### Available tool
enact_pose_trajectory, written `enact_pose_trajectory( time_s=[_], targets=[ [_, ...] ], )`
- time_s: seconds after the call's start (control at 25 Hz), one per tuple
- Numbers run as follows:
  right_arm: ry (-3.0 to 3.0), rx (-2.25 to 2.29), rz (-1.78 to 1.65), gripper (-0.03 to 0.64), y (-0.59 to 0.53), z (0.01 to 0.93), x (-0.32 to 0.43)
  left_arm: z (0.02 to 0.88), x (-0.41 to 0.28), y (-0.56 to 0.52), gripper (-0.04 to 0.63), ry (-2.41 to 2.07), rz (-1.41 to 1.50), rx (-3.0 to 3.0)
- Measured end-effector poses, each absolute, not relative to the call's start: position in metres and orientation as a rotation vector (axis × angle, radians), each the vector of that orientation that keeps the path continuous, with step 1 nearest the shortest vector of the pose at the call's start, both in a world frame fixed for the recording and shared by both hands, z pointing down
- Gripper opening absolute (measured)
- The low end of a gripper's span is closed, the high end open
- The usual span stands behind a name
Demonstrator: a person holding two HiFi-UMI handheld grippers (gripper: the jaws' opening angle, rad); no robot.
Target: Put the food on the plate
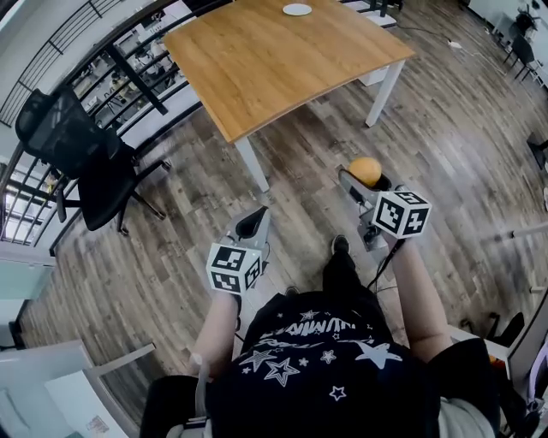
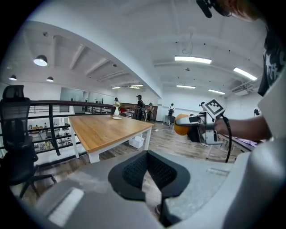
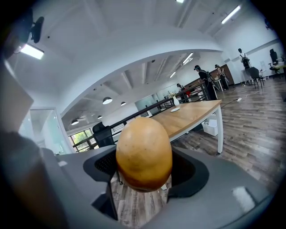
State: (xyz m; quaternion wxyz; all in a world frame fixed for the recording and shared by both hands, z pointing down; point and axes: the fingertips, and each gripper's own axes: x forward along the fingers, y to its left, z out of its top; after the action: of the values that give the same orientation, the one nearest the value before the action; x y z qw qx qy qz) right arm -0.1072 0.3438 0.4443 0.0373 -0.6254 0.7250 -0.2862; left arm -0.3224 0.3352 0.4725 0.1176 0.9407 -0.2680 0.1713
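near: left forearm forward, left gripper (image 1: 251, 224) tipped slightly down, jaws together, empty | right forearm outstretched, right gripper (image 1: 359, 182) clamped on golden-brown egg-shaped food item (image 1: 366, 169) | far: small white round plate (image 1: 297, 9) on light wooden table (image 1: 257, 68)

The smooth, golden-brown, egg-shaped food (image 1: 366, 169) is sitting right of centre in the head view, pinched in the right gripper (image 1: 360, 181). The small white plate (image 1: 297, 9) is lying flat on the wooden table (image 1: 257, 68), top centre.
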Motion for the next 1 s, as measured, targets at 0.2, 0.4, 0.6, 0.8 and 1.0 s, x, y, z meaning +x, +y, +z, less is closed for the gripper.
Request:
enact_pose_trajectory(
  time_s=[0.2,0.4,0.6,0.8,1.0],
  targets=[
    [2.234,-1.884,-0.888,0.337,0.3,0.446,-0.043,0.471,-0.26,0.296,0.002,-0.803,0.495,2.747],
    [2.236,-1.849,-0.895,0.337,0.26,0.445,0.018,0.466,-0.191,0.255,0.002,-0.828,0.493,2.755],
    [2.283,-1.814,-0.885,0.337,0.239,0.439,0.065,0.459,-0.139,0.235,0.002,-0.846,0.484,2.772],
    [2.31,-1.777,-0.884,0.337,0.224,0.437,0.103,0.452,-0.101,0.222,0.002,-0.901,0.465,2.762],
    [2.304,-1.748,-0.945,0.337,0.209,0.448,0.123,0.455,-0.08,0.212,0.002,-0.911,0.498,2.736]
  ],
)
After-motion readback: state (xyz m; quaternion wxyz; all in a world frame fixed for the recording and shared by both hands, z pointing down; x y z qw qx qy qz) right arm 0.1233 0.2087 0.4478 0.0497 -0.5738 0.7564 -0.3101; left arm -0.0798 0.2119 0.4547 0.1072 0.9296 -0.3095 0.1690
